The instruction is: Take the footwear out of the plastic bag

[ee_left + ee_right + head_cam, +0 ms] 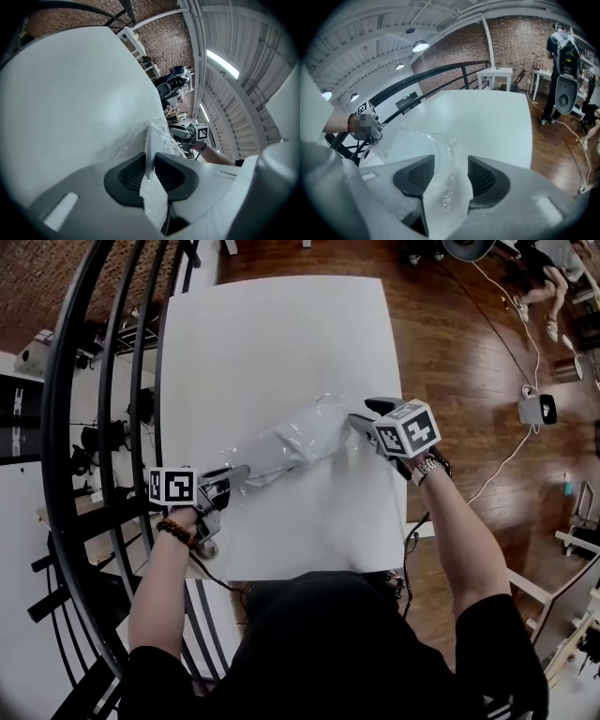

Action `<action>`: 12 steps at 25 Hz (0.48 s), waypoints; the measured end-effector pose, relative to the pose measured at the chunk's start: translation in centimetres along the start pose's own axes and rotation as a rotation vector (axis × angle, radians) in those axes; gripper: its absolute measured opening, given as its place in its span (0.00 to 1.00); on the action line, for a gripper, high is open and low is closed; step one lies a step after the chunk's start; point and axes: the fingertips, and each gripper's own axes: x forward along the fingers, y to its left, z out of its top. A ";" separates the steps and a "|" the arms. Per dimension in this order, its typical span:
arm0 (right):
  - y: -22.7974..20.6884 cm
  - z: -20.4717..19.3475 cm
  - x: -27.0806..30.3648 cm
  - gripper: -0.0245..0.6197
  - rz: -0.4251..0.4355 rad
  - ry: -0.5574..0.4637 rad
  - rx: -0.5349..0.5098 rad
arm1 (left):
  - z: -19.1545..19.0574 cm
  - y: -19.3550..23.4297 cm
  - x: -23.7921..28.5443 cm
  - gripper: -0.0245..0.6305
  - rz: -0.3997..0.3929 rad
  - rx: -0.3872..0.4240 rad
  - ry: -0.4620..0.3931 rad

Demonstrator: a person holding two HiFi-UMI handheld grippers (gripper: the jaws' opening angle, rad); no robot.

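Plastic bag (pixel 298 440) lies mid-frame on the white table (pixel 281 334). The pale footwear (pixel 272 454) looks to be inside it, with nothing out yet. Left gripper (pixel 246 474), lower left: jaws pinched tight on the bag's lower-left end. Right gripper (pixel 354 420), right of centre: jaws spread wide, crinkled film between them but not pressed. Judged early stage — bag anchored at one end; opening it and drawing the footwear out remain.

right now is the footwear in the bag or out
Mostly in: the clear bag wraps the white footwear on the table. Whether the end pinched by the left gripper is outside the plastic, cannot tell.
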 end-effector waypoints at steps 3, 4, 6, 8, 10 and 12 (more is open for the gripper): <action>0.4 -0.3 0.7 0.35 0.073 0.023 0.064 | 0.0 0.0 0.1 0.16 -0.012 0.010 0.016; 0.8 -0.5 0.8 0.35 0.103 0.027 0.086 | 0.0 0.0 0.1 0.16 -0.014 0.010 0.018; 1.6 -0.5 0.6 0.24 0.148 0.016 0.102 | 0.1 -0.1 0.1 0.16 -0.018 0.010 0.014; 1.7 -0.4 0.1 0.09 0.144 0.000 0.091 | 0.3 -0.1 -0.1 0.16 -0.022 0.008 0.001; 1.4 -0.5 -0.3 0.03 0.120 -0.010 0.077 | 0.6 -0.2 -0.3 0.16 -0.030 0.002 -0.016; 1.0 -0.7 -0.7 0.03 0.094 -0.016 0.078 | 0.7 -0.3 -0.6 0.16 -0.037 -0.004 -0.028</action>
